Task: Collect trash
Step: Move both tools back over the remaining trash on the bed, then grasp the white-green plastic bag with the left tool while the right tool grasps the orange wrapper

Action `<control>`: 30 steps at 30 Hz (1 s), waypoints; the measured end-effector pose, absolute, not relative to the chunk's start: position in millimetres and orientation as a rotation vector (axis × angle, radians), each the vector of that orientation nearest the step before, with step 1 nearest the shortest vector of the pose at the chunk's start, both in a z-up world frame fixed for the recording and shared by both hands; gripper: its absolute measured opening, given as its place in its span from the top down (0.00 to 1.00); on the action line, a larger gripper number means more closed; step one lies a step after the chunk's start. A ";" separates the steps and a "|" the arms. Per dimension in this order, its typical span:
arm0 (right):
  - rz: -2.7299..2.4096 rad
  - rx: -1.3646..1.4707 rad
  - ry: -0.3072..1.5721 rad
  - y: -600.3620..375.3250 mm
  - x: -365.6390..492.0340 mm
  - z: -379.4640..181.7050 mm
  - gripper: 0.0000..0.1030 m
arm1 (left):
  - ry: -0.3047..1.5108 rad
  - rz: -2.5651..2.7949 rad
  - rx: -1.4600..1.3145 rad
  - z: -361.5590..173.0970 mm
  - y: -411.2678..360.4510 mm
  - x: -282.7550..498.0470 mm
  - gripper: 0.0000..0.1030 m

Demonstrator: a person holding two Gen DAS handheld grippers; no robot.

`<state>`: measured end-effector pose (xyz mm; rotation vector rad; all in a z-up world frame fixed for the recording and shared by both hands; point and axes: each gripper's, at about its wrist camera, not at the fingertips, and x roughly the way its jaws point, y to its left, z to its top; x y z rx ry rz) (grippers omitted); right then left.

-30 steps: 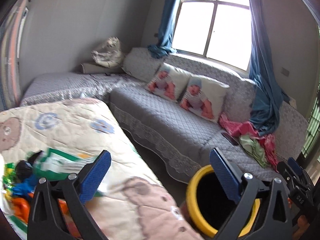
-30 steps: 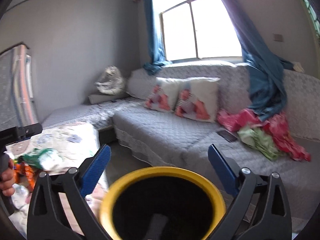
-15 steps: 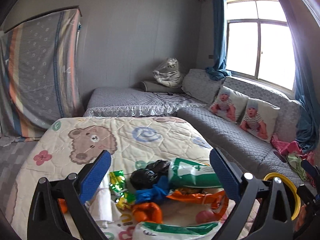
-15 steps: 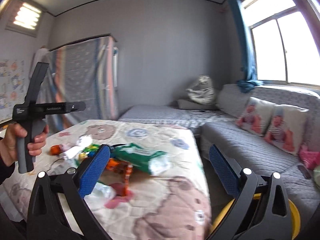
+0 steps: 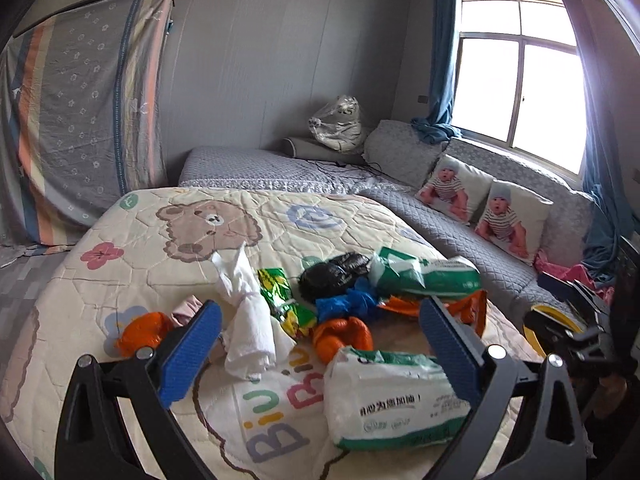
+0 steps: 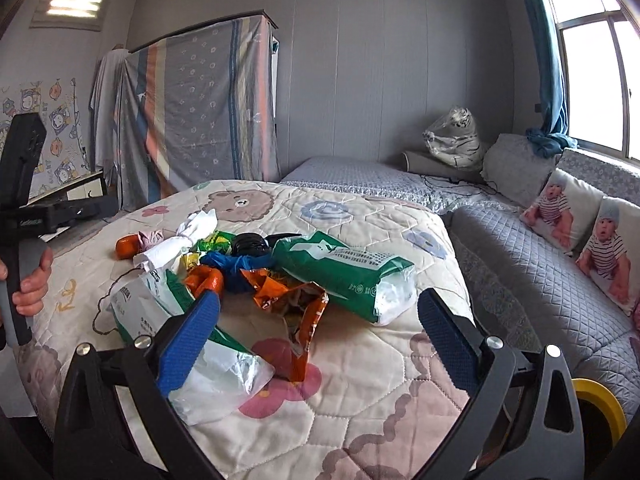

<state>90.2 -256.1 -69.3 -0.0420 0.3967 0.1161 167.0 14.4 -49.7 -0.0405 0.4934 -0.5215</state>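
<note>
A heap of trash lies on the cartoon quilt point(image 5: 168, 256): a green and white wrapper point(image 5: 390, 398), a second green pack point(image 5: 430, 276), a white tissue wad point(image 5: 246, 320), a black bag point(image 5: 334, 272), a blue bag point(image 5: 346, 304) and orange wrappers point(image 5: 342, 334). My left gripper point(image 5: 320, 352) hovers open over the near wrapper. In the right wrist view the same heap shows, with the green pack point(image 6: 348, 272) and a torn orange wrapper point(image 6: 296, 312). My right gripper point(image 6: 318, 340) is open above the heap. A yellow-rimmed bin point(image 6: 598, 412) stands at the lower right.
A grey quilted sofa point(image 5: 460, 236) with two baby-print cushions point(image 5: 486, 210) runs along the window wall. A striped sheet point(image 5: 76, 120) covers furniture at the left. A hand point(image 6: 30, 284) holds the other gripper's handle at the left edge. The yellow bin point(image 5: 554, 326) sits beside the bed.
Both views have swung left from the sofa and yellow bin onto the bed. The trash heap now fills the middle of each view. Both grippers remain open.
</note>
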 end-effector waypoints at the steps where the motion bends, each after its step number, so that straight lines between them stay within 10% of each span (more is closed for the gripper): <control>1: 0.122 -0.034 0.409 -258.0 93.7 -71.5 0.08 | 0.505 -0.542 -0.031 -54.6 12.9 162.9 0.08; 18: 0.150 0.004 0.518 -253.9 134.0 -92.6 0.25 | 0.661 -0.582 -0.051 -110.4 -5.3 168.1 0.09; 30: 0.214 0.063 0.598 -257.2 154.4 -91.7 0.39 | 0.768 -0.603 -0.027 -129.6 -25.1 177.2 0.35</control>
